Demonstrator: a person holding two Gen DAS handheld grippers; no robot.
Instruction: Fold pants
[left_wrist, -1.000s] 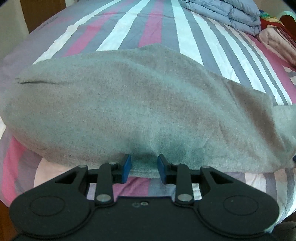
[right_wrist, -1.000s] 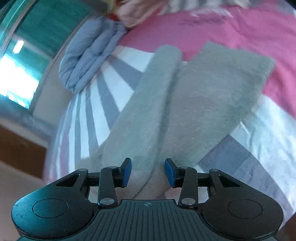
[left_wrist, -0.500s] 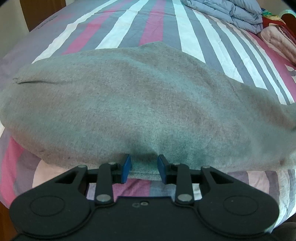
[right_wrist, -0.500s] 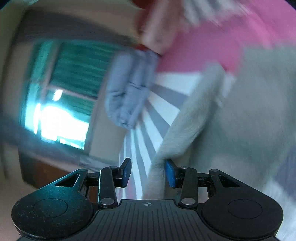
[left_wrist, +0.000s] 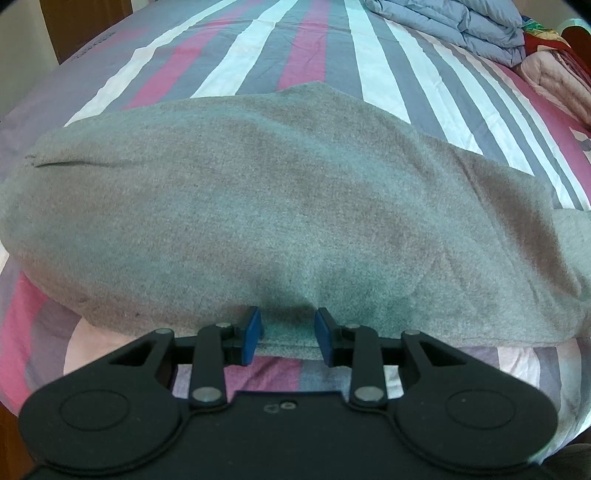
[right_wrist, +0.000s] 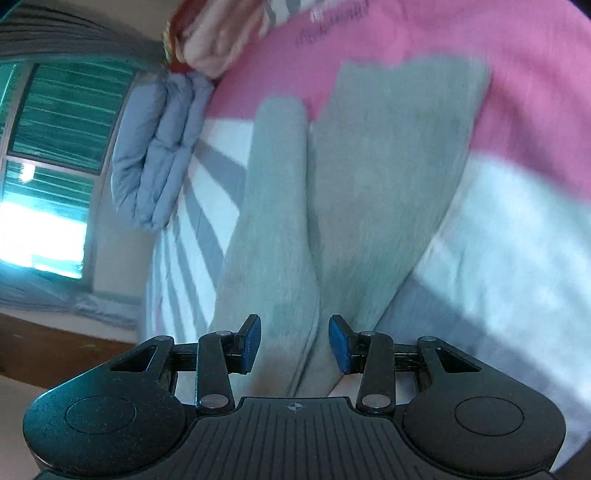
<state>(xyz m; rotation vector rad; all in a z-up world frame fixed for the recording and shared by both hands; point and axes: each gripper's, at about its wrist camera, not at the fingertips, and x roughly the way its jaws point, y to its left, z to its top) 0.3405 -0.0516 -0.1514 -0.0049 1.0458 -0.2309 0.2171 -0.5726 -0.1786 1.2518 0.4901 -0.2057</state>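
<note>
Grey fleece pants (left_wrist: 280, 206) lie flat across a striped bed. In the left wrist view their wide upper part fills the middle, with a pocket slit at the far left. My left gripper (left_wrist: 288, 338) is open, its blue pads straddling the pants' near edge. In the right wrist view the two pant legs (right_wrist: 332, 206) run away from me side by side, the cuffs at the far end. My right gripper (right_wrist: 294, 341) is open above the near part of the legs, holding nothing.
The bed sheet (left_wrist: 295, 55) has grey, white and pink stripes. A folded blue-grey quilt (left_wrist: 454, 26) and pink bedding (left_wrist: 554, 77) lie at the far right; the quilt also shows in the right wrist view (right_wrist: 159, 147). A window (right_wrist: 44, 155) is on the left.
The right gripper swung away toward the window and back over the pant legs. The left gripper stayed at the pants' near edge; the cloth on the right shifted slightly.
</note>
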